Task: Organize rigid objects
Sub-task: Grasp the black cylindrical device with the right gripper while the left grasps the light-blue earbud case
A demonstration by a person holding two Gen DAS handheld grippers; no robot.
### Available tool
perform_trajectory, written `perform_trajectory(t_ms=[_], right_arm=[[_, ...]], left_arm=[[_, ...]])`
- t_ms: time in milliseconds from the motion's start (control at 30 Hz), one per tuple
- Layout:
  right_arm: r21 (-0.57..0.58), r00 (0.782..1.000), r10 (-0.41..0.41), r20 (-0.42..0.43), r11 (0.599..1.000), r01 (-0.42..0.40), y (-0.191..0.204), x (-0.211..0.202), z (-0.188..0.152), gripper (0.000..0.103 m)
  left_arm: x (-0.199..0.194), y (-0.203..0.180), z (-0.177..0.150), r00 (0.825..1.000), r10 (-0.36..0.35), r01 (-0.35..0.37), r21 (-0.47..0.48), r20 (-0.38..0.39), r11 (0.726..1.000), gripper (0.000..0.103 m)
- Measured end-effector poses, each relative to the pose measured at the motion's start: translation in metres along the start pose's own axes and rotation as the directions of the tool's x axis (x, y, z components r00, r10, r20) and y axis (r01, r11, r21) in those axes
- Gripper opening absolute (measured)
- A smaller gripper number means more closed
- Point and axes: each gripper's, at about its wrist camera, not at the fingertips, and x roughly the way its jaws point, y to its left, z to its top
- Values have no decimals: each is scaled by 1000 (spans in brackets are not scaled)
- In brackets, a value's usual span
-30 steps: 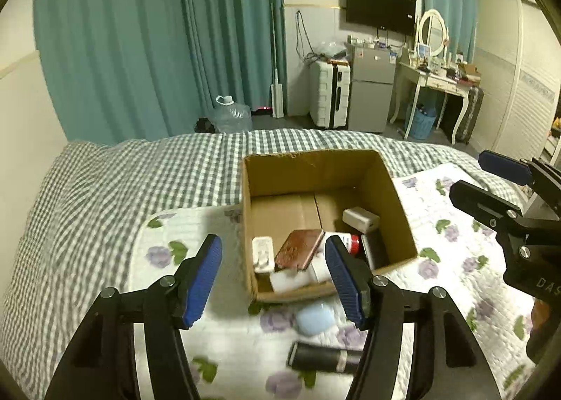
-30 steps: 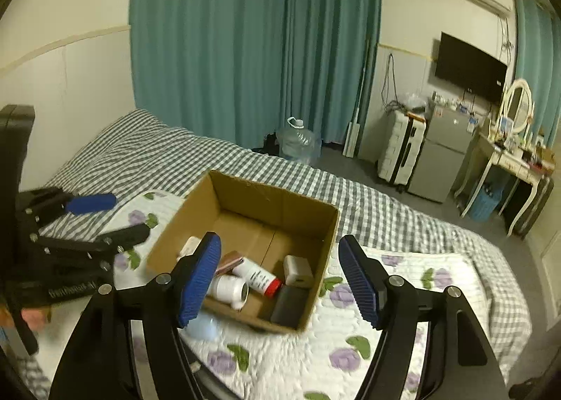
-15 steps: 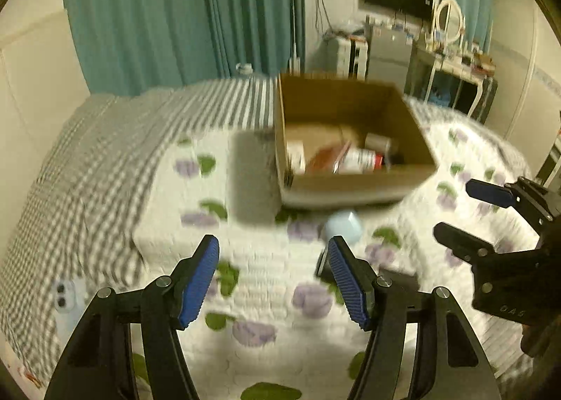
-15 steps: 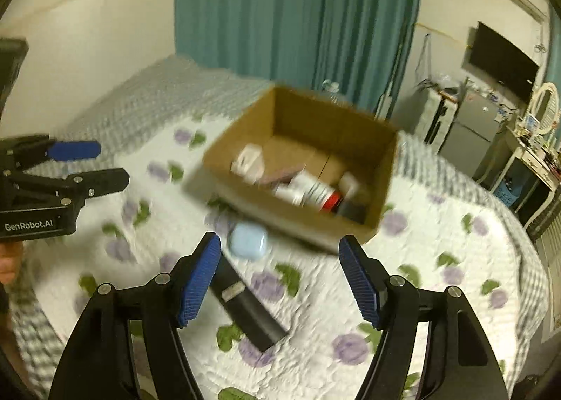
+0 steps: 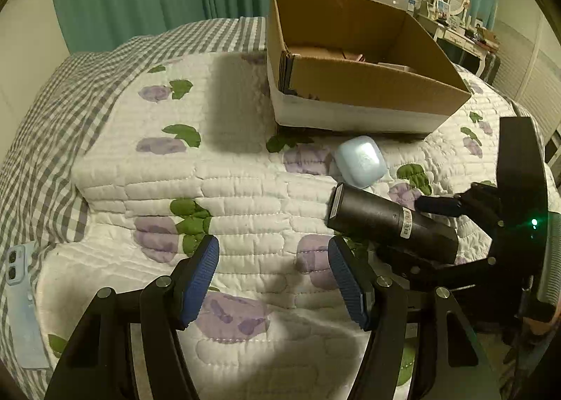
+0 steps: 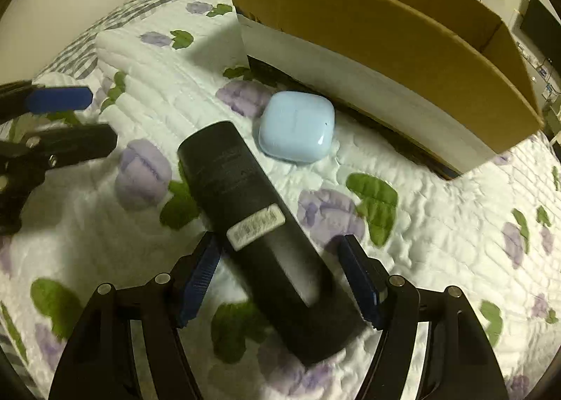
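Note:
A black bottle (image 6: 245,196) with a white barcode label lies slanted on the flowered quilt (image 6: 438,224). My right gripper (image 6: 280,273) is open and straddles the bottle's near half, with a gap at the right pad. Just beyond it rests a light blue rounded case (image 6: 298,126), close to the cardboard box (image 6: 385,49). In the left wrist view the bottle (image 5: 378,217) and the case (image 5: 361,161) lie right of centre, with the right gripper (image 5: 420,235) around the bottle. My left gripper (image 5: 277,280) hangs open over bare quilt, left of the bottle, holding nothing.
The open box (image 5: 368,91) holds several items, mostly hidden by its front wall. A pale blue phone (image 5: 21,302) lies on the checked sheet at the far left. Teal curtains and bedroom furniture stand behind the bed. The left gripper (image 6: 70,116) shows at the left edge of the right wrist view.
Both grippers have dropped toward the quilt and tipped downward. The box was seen from above and now shows its side. The right gripper's fingers have come down around the black bottle.

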Motion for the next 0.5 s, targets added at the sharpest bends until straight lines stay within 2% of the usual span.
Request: perform_trajectory(t_ms=[67, 100, 167, 233, 300, 500], right_arm=[[5, 1000, 10, 8, 1000, -10, -1, 3, 3, 68], [11, 1000, 17, 11, 1000, -17, -1, 4, 5, 58], [8, 1000, 8, 13, 1000, -8, 2, 1, 6, 55], [8, 1000, 8, 27, 1000, -8, 4, -3, 5, 46], [39, 999, 1, 44, 999, -2, 0, -14, 3, 42], [157, 993, -56, 102, 987, 39, -29, -53, -11, 38]], left_arm=[[2, -1, 1, 1000, -2, 2, -6, -5, 1000, 67], [3, -1, 0, 1000, -2, 2, -9, -8, 1000, 67], [2, -2, 0, 1000, 6, -6, -8, -10, 1000, 67], [-1, -4, 1, 1000, 18, -18, -3, -9, 1000, 67], [-6, -6, 3, 1000, 16, -16, -10, -3, 1000, 67], [-11, -26, 16, 1000, -20, 20, -16, 5, 1000, 67]])
